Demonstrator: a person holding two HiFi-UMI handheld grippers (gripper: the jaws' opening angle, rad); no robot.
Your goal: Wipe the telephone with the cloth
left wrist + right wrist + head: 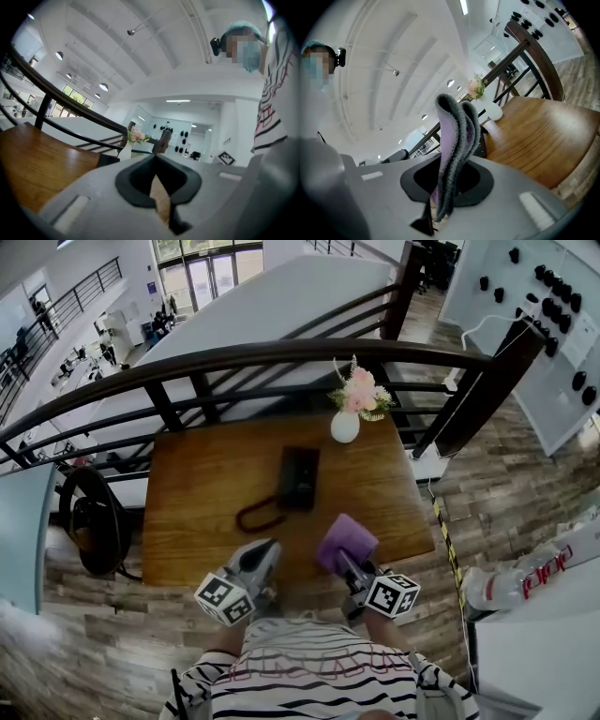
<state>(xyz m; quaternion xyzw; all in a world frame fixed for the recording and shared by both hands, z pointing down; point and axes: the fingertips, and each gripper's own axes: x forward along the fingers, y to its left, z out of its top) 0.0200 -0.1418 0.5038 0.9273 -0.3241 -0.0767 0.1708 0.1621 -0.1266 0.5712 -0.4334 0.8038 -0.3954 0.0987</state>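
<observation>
A wooden desk (192, 502) stands against a dark curved railing (281, 354) on a raised floor, with a bright hall open beyond the bars. The black telephone (299, 478) lies flat near the middle of the desk, its long side running from 12 to 6 o'clock in the head view. Its coiled cord (260, 515) loops out on the wood at 7 o'clock from it. At 1 o'clock from the telephone, close to the far edge, a white vase (345, 427) stands upright with pink flowers (359, 393).

The right claw (343, 561) sits over the near edge of the desk at 5 o'clock from the telephone, clenched on the purple cloth (345, 543). In the right gripper view the cloth (457, 136) rises from between the jaws in 2 or 3 grey-edged folds, pinched at its lower part. It is apart from the telephone and not touching it.

The left claw (270, 549) is at 7 o'clock from the telephone, just past the cord loop. The left gripper view shows its tips (154, 158) drawn together with nothing between them – only a sliver of wood shows through lower down.

A striped shirt (319, 676) fills the head view at 6 o'clock.
</observation>
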